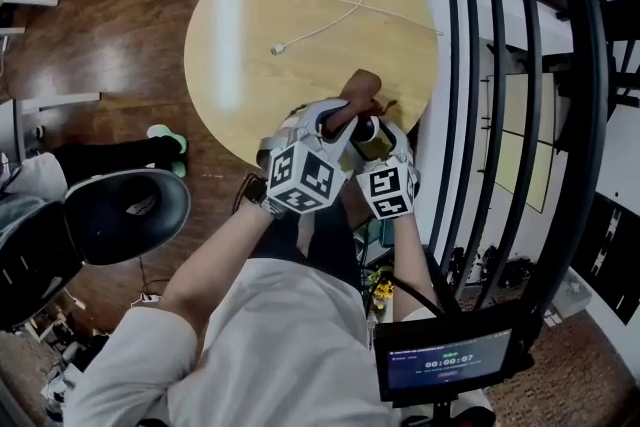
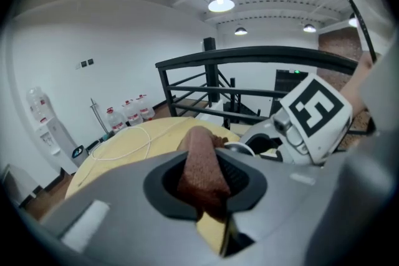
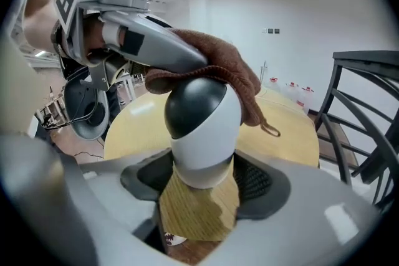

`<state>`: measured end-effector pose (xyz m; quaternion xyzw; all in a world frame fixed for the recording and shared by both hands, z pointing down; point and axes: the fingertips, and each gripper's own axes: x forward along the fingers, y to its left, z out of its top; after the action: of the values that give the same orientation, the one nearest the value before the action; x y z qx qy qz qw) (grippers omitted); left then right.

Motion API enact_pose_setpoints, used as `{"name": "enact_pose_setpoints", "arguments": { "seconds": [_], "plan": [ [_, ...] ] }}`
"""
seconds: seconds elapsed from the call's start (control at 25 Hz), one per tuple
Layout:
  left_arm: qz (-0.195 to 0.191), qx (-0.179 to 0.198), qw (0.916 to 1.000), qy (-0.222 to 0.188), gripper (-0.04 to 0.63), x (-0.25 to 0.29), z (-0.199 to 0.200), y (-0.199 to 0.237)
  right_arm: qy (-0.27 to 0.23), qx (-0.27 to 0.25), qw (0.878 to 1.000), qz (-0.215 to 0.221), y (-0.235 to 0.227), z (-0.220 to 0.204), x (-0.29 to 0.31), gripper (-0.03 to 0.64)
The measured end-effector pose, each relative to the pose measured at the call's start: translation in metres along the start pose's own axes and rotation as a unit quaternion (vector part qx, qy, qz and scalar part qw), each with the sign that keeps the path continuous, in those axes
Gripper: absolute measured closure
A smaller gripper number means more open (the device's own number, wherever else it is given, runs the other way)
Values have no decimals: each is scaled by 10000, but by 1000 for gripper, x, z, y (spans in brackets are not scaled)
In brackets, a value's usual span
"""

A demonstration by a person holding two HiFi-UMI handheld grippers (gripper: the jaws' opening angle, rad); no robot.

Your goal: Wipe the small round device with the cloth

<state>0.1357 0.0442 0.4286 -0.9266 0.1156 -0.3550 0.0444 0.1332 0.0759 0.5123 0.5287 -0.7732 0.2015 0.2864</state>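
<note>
the left claw (image 2: 206, 187) pinches the brown cloth (image 2: 199, 156) and drapes it over the device (image 3: 201, 118)'s top. the right claw (image 3: 202, 180) grips that device above the table (image 1: 250, 45) edge.

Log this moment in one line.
step: wipe | left gripper: shut on cloth | right gripper: shut on device | cloth: draped over device top | device: held over table

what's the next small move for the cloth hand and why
Probably drag the left gripper and its cloth down across the device, over its dark dome: the cloth drapes over the top, and the right gripper grips the device.
</note>
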Motion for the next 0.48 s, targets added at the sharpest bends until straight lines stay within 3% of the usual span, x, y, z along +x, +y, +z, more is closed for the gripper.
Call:
{"name": "enact_pose_setpoints", "arguments": {
  "seconds": [0.12,0.36,0.48],
  "plan": [
    [-71,-86,9999,61,531,-2,-15,-5,13,2,10000,2,-1,1,0,313],
    [-29,-675,9977,72,531,-11,-31,-14,95,8,10000,26,-2,2,1,313],
    [46,-717,9974,-18,532,-16,-26,-20,66,45,10000,8,-3,4,1,313]
  ]
}}
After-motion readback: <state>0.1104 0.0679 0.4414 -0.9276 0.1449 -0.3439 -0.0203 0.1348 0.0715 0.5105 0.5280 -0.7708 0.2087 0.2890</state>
